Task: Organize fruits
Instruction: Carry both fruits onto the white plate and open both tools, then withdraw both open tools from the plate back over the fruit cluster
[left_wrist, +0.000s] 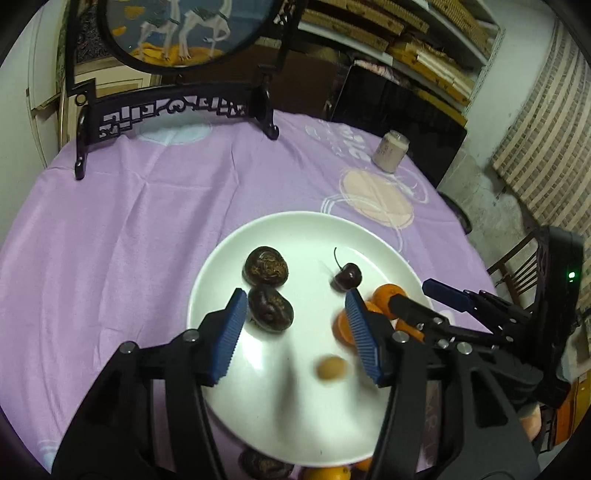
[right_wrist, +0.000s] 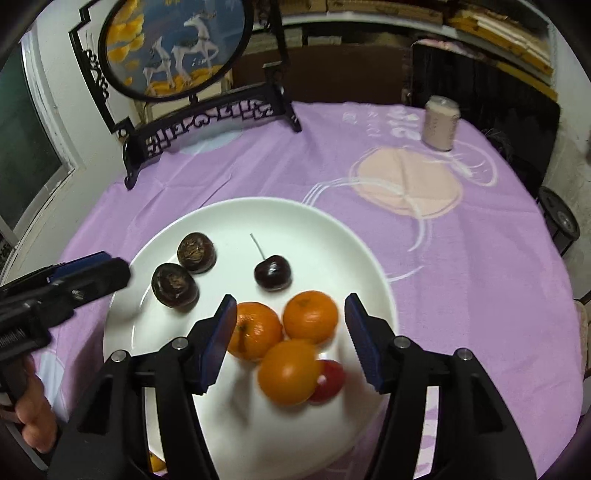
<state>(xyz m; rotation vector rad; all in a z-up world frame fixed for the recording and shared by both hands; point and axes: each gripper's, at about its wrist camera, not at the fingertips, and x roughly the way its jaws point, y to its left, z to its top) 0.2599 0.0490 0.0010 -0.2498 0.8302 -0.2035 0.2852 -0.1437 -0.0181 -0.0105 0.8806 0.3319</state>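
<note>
A white plate (left_wrist: 280, 417) (right_wrist: 325, 229) on the purple cloth holds two dark brown water chestnuts (left_wrist: 265, 266) (right_wrist: 196, 252), a dark cherry (left_wrist: 347, 276) (right_wrist: 272, 276), three oranges (right_wrist: 311, 316) and a small red fruit (right_wrist: 328, 380). A small tan fruit (left_wrist: 331, 367), blurred, lies on the plate between my left fingers. My left gripper (left_wrist: 295, 332) is open and empty over the plate. My right gripper (right_wrist: 291, 332) is open and empty above the oranges; it also shows in the left wrist view (left_wrist: 424, 295).
A dark carved stand with a round deer picture (right_wrist: 173, 48) stands at the table's back left. A pale can (right_wrist: 440, 122) stands at the back right. More fruit (left_wrist: 266, 465) lies on the cloth by the plate's near rim. Chairs and shelves surround the table.
</note>
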